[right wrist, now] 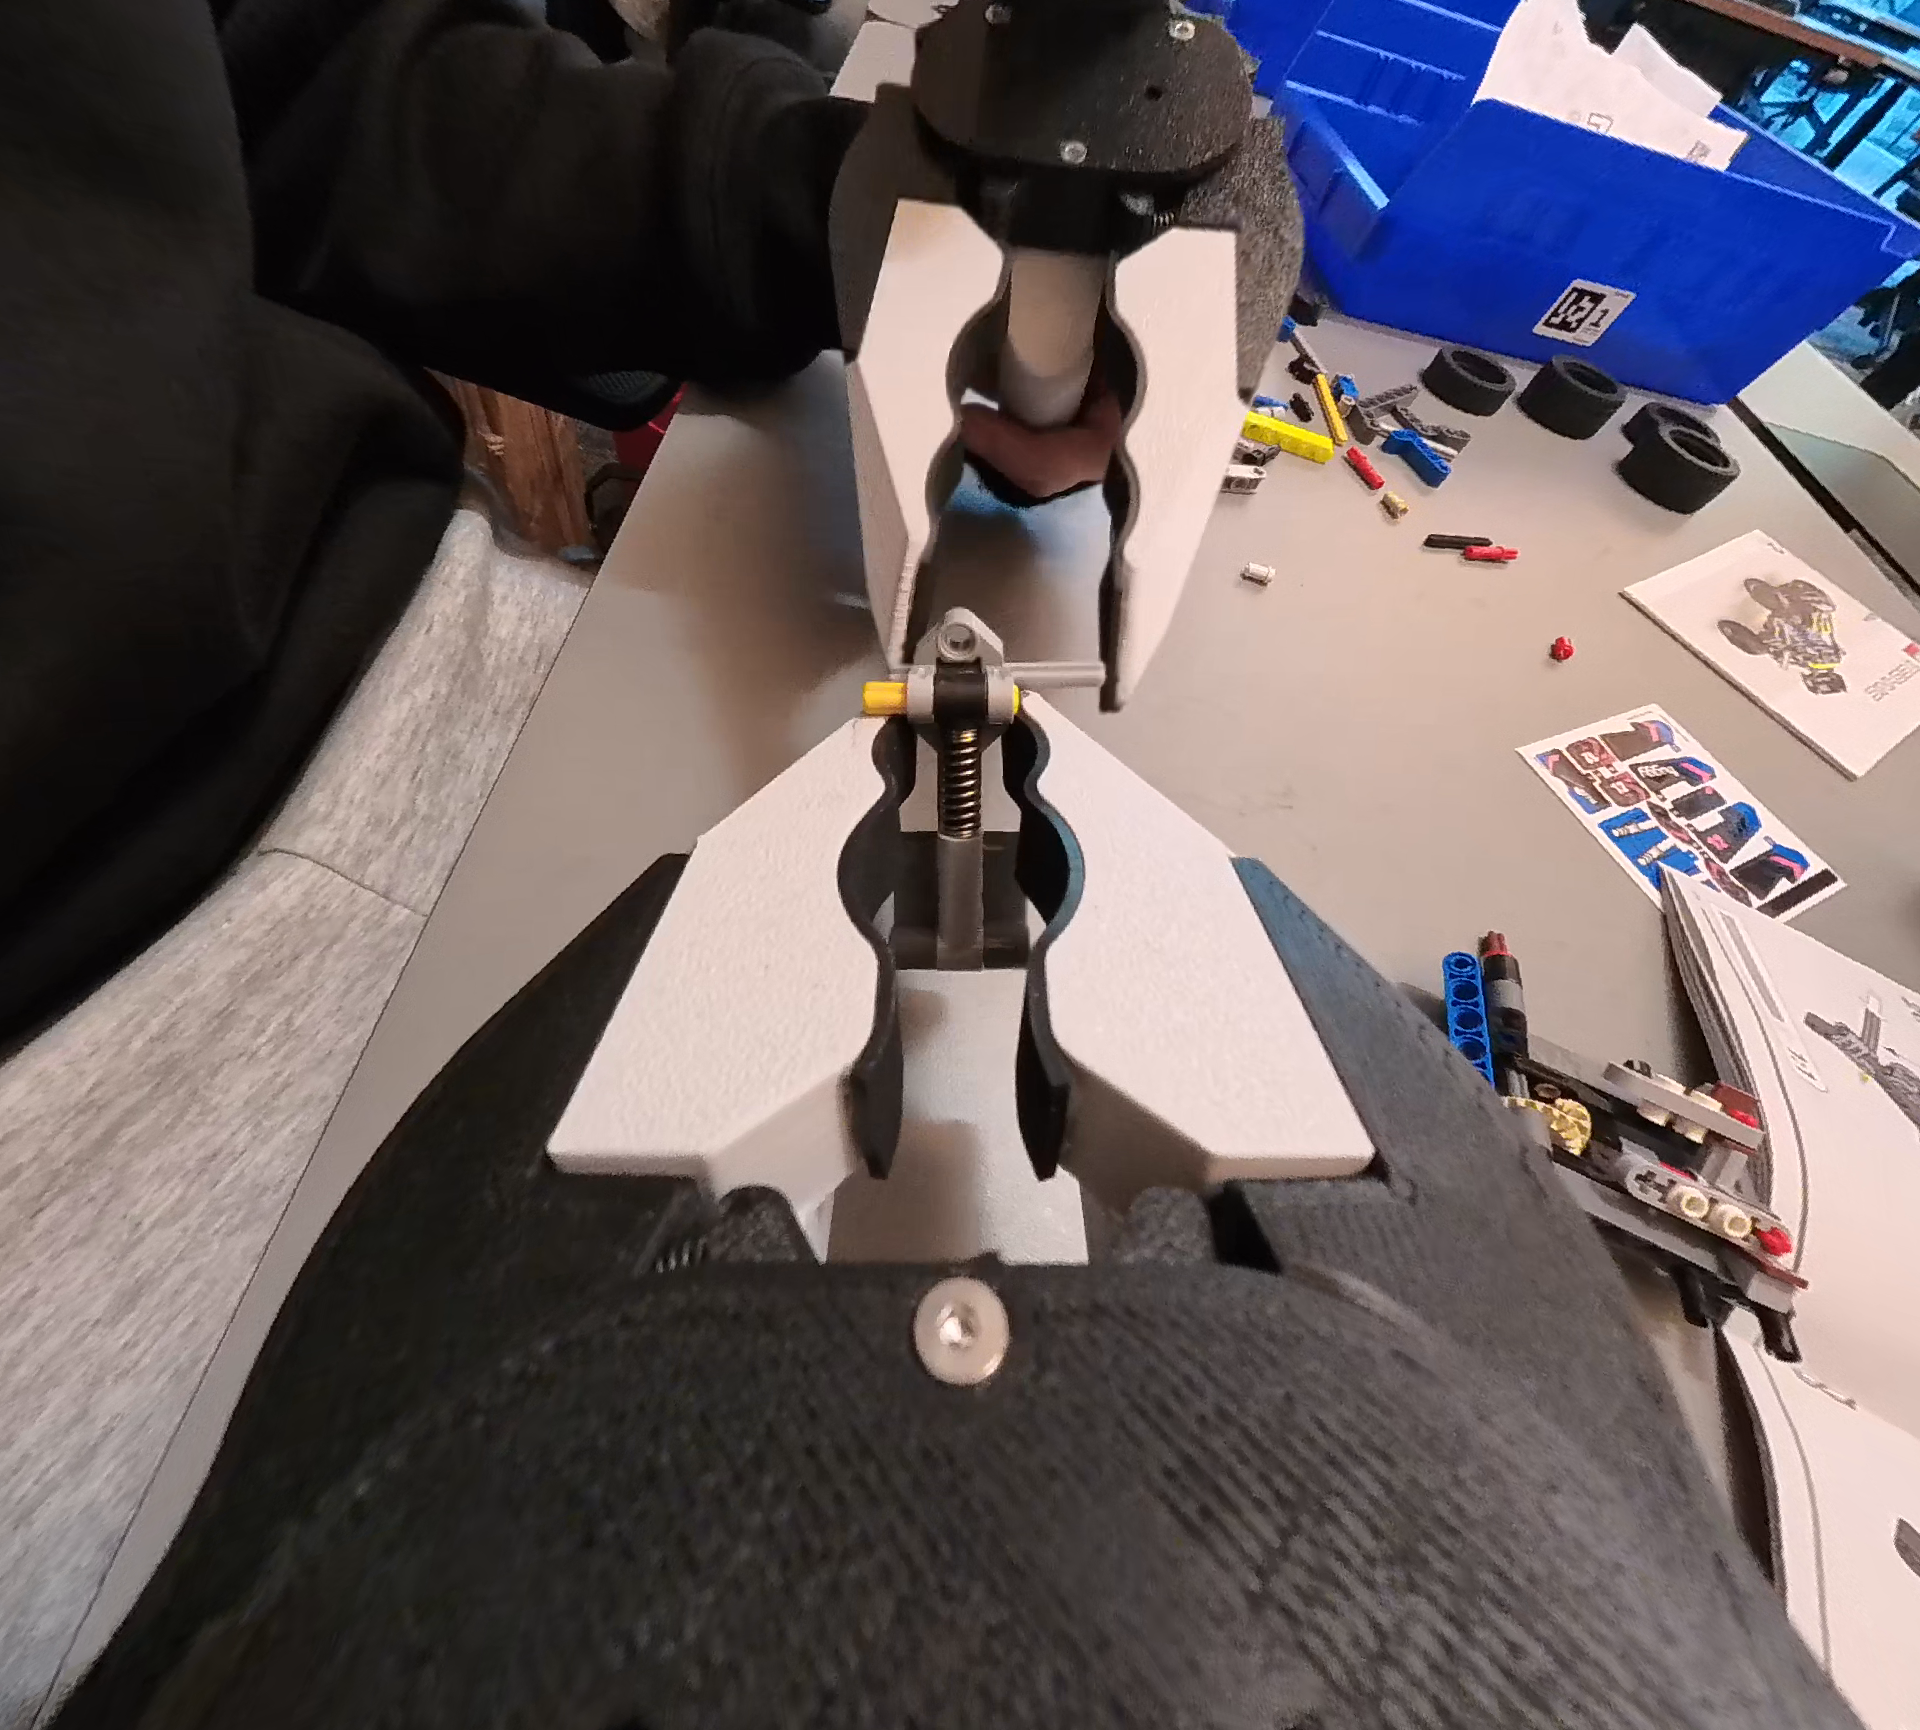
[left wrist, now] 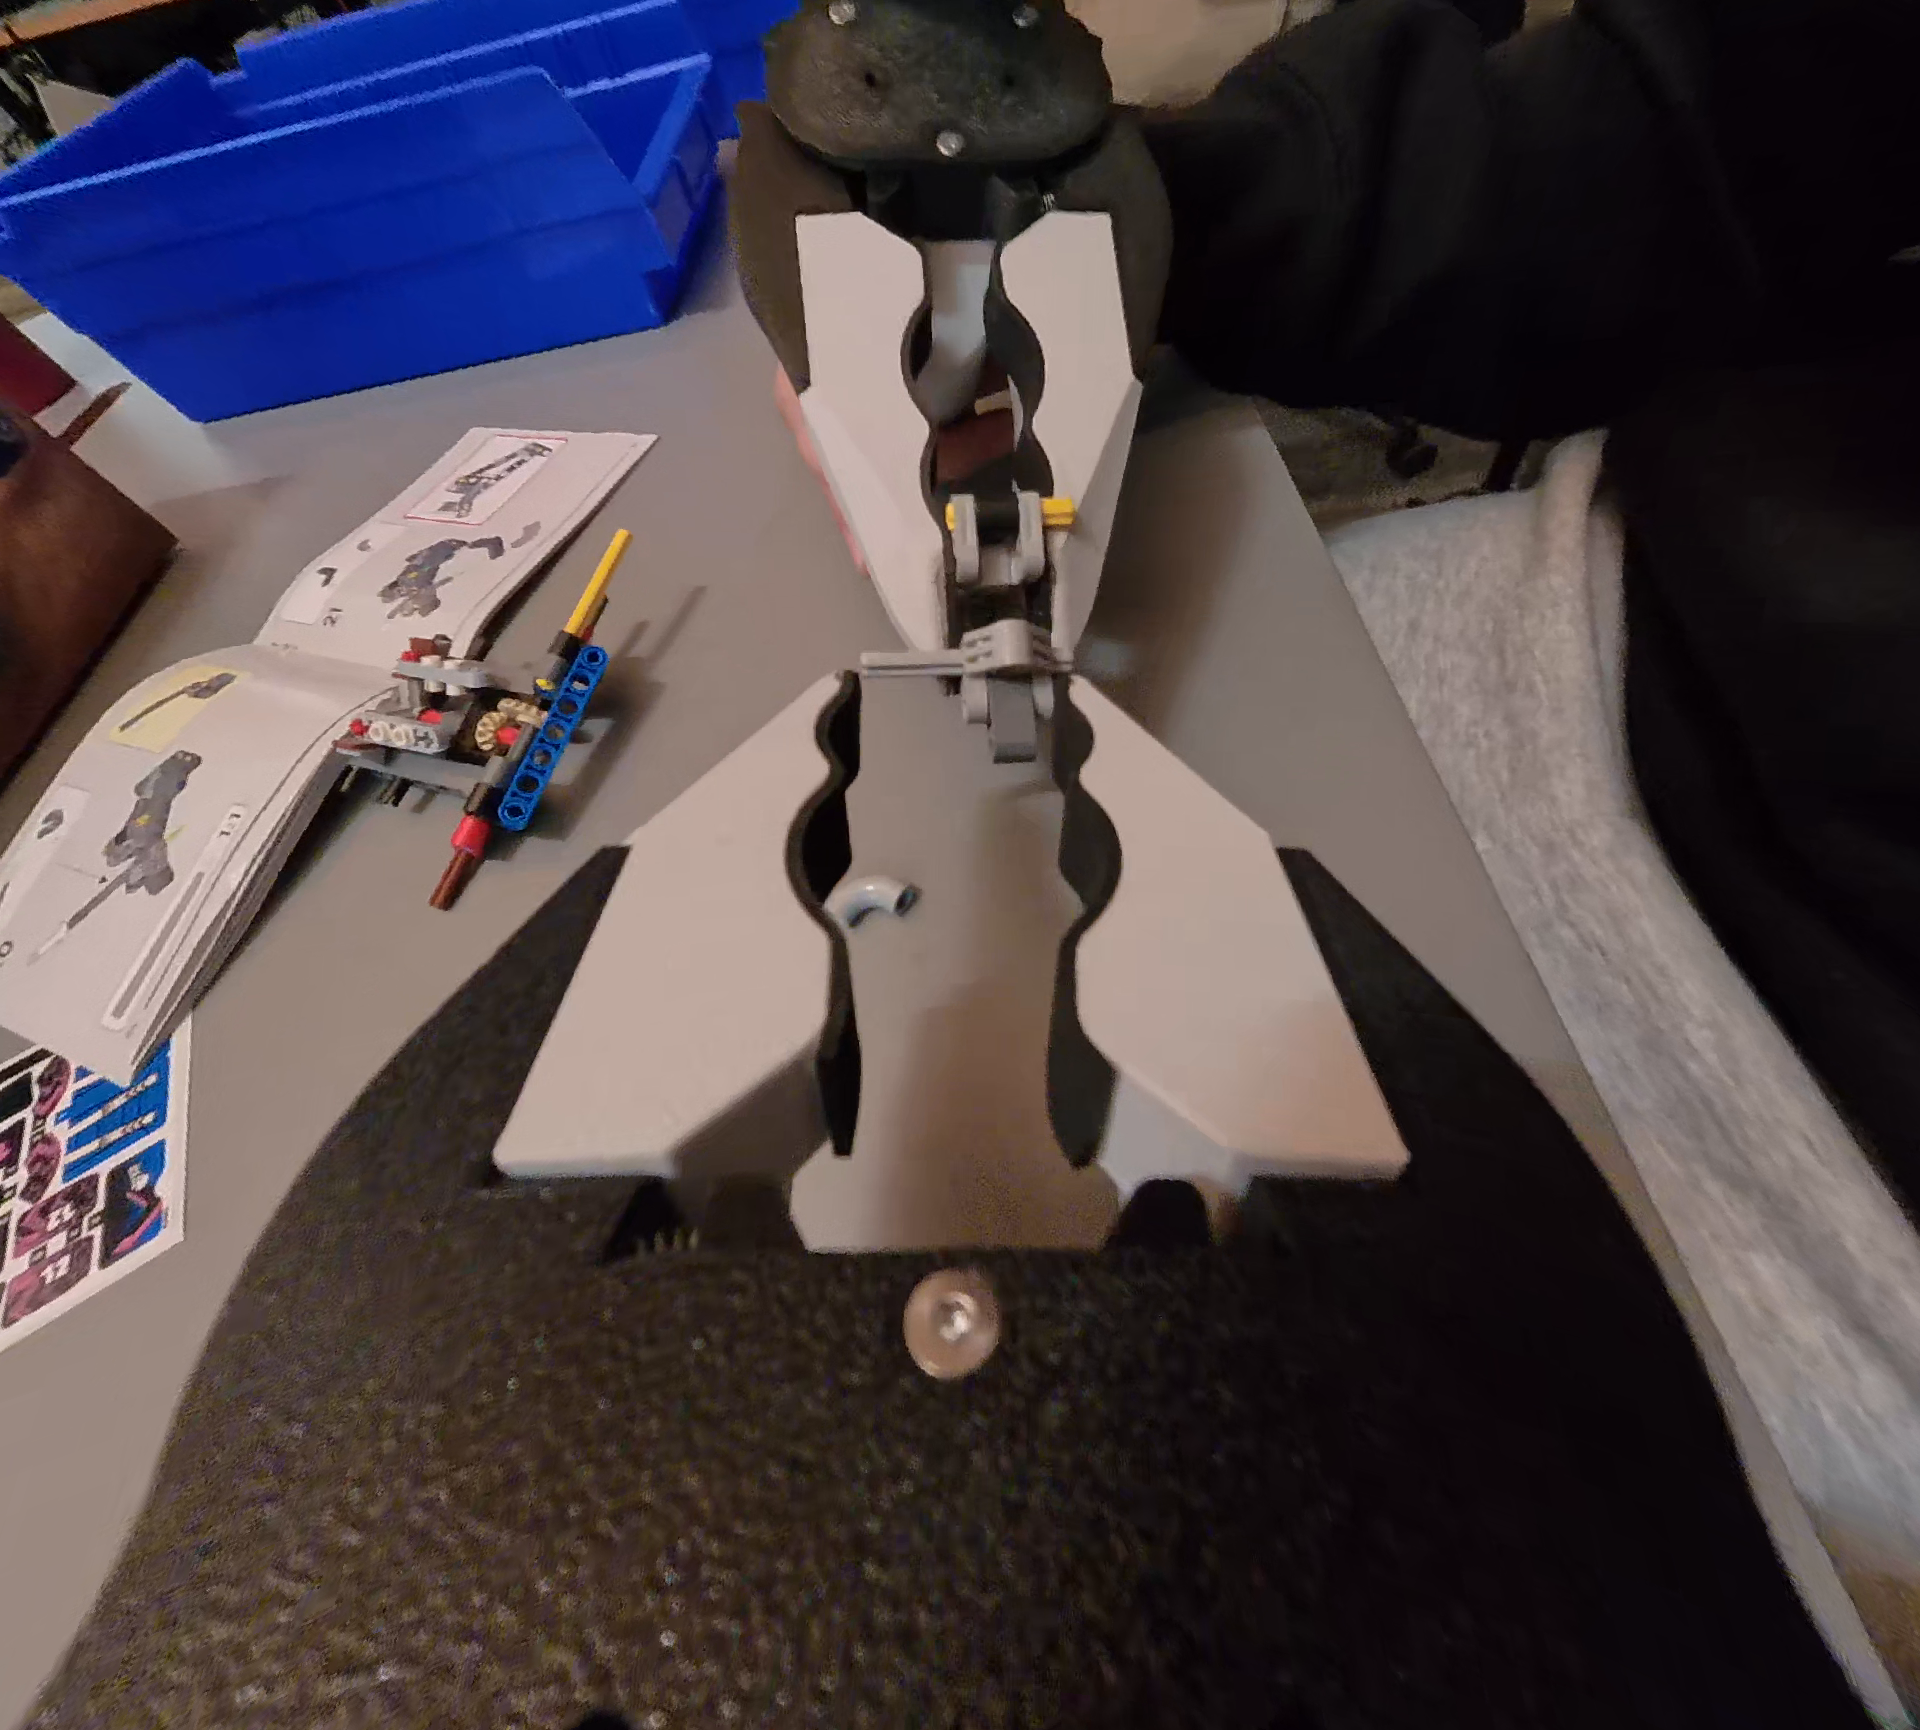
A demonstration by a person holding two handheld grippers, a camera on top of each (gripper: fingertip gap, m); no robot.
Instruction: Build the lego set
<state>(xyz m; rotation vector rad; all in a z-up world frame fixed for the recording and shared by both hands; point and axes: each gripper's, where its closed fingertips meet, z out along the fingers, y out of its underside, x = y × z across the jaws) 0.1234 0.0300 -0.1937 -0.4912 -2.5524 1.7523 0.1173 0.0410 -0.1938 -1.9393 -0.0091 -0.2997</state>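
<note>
The right gripper is clamped on a small lego piece: a shock absorber with a black spring and a grey rod, which runs back between its fingers. At the tip of this piece sits a black and grey joint with a yellow pin to one side. The left gripper faces the right one, tip to tip, with its jaws apart. Between its fingertips lies a thin grey axle with a grey connector; the axle crosses the gap and reaches both tips, but I cannot tell if the fingers really press on it.

Both grippers meet above the near edge of the grey table, close to the person's black sleeve. A small curved grey part lies on the table under the left gripper.

To the side there is more room. A half-built model with a blue beam rests partly on the open booklet, and a sticker sheet lies near it. Farther away are loose parts, black tyres and blue bins.
</note>
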